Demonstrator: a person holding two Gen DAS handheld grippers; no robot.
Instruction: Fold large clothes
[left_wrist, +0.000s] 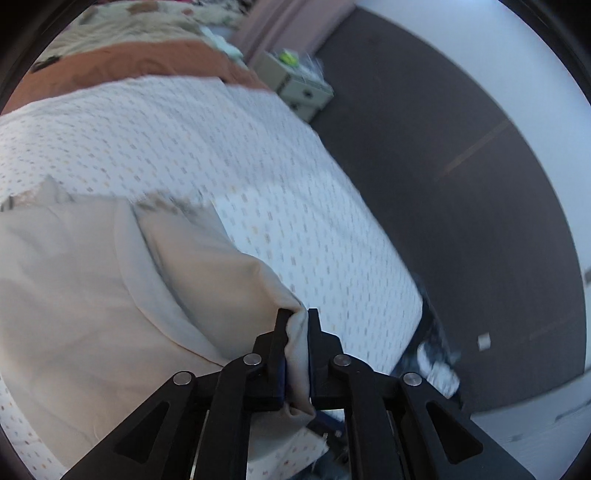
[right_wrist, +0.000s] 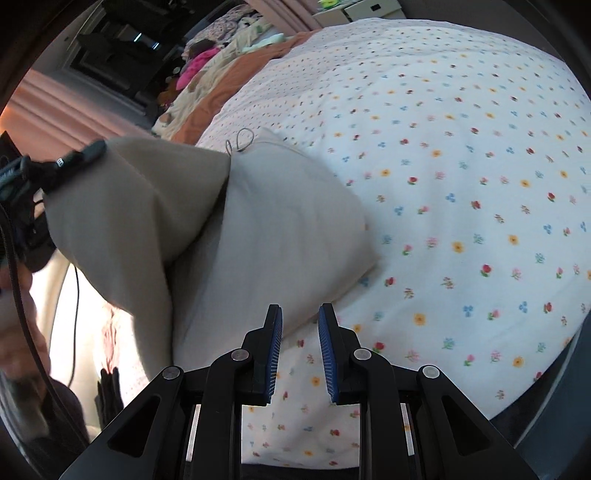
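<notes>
The biggest risk sits with the beige garment (left_wrist: 85, 280), which fills the lower left of the left wrist view and the centre left of the right wrist view, lying on the flowered bedspread (right_wrist: 461, 177). Only one corner of it is held: the left gripper (left_wrist: 297, 317) pinches a bunched fold between its jaws at the bottom centre of its frame. That bunch looks thick and loosely gathered, so a quick pull could likely drag it out of the pinch, or haul the whole layer crooked and spoil the fold line.

A smaller risk lies with the right gripper (right_wrist: 300, 314), whose jaws stand spread with nothing between them, just beside the garment's near edge at the bottom centre of its frame. With that side unheld, the raised flap at the left of that view may sag or twist. It could also nip the bedspread together with the cloth.

Smallest: the thin wire loop (right_wrist: 242, 140) by the garment's far corner, upper centre left, might snag.

Counted: one garment, one bedspread, two grippers, one wire loop, one pale cabinet (left_wrist: 295, 81) in the upper middle of the left wrist view.
</notes>
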